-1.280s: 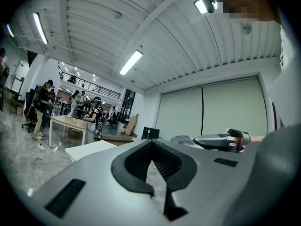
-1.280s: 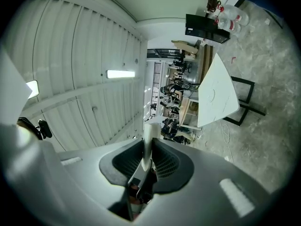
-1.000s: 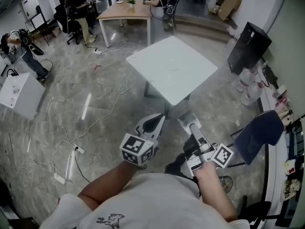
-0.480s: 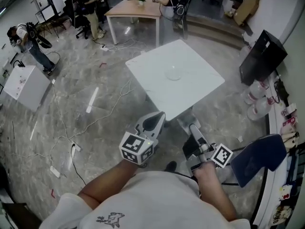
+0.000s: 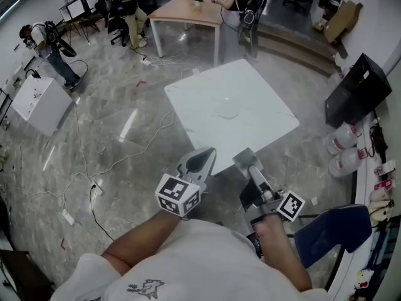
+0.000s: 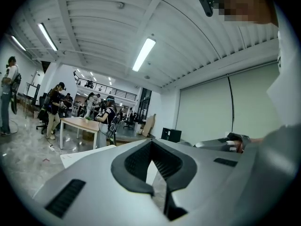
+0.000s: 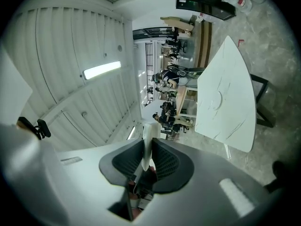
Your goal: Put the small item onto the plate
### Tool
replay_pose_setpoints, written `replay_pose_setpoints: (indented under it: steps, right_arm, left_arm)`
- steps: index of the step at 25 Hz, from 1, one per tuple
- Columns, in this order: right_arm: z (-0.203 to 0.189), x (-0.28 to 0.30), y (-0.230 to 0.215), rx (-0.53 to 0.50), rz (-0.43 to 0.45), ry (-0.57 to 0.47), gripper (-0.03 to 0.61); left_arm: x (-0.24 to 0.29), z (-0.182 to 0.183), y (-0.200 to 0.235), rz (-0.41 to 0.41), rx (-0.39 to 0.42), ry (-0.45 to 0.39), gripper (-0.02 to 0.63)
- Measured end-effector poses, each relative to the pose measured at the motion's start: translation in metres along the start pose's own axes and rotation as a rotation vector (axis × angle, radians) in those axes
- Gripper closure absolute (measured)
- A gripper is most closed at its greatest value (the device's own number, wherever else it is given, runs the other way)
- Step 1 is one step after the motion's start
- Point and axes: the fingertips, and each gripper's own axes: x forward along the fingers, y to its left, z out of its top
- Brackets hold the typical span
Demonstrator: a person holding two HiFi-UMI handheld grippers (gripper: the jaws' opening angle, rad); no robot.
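A white square table (image 5: 250, 127) stands ahead of me on the marble floor, with a clear plate (image 5: 229, 110) near its middle. Both grippers hover short of the table's near corner, above the floor. My right gripper (image 5: 246, 160) is shut on a small, thin white item (image 7: 147, 142) that sticks out past its black pads. In the right gripper view the table (image 7: 233, 121) and the plate (image 7: 217, 99) lie well beyond the jaws. My left gripper (image 5: 199, 162) is shut and holds nothing; its view shows the table edge (image 6: 77, 157) behind the jaws.
A wooden table (image 5: 188, 11) with seated people stands at the back. At the right are a black box (image 5: 360, 89), water bottles (image 5: 343, 162) and a blue chair (image 5: 329, 234). Cables (image 5: 94, 187) trail over the floor at the left, near a white cabinet (image 5: 37, 102).
The table and plate have drawn closer and lower in the head view as I walk toward them. Both grippers keep the same pose and grip.
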Motion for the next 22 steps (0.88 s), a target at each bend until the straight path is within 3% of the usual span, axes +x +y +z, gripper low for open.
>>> replay_pose_setpoints:
  steps: [10, 22]
  right_arm:
    - [0.073, 0.079, -0.052, 0.013, -0.025, -0.023, 0.523]
    - [0.148, 0.233, -0.139, 0.056, -0.096, -0.055, 0.523]
  left_arm:
    - [0.100, -0.001, 0.072, 0.001, 0.003, 0.001, 0.607]
    - [0.230, 0.015, 0.217, -0.032, -0.007, 0.053, 0.607]
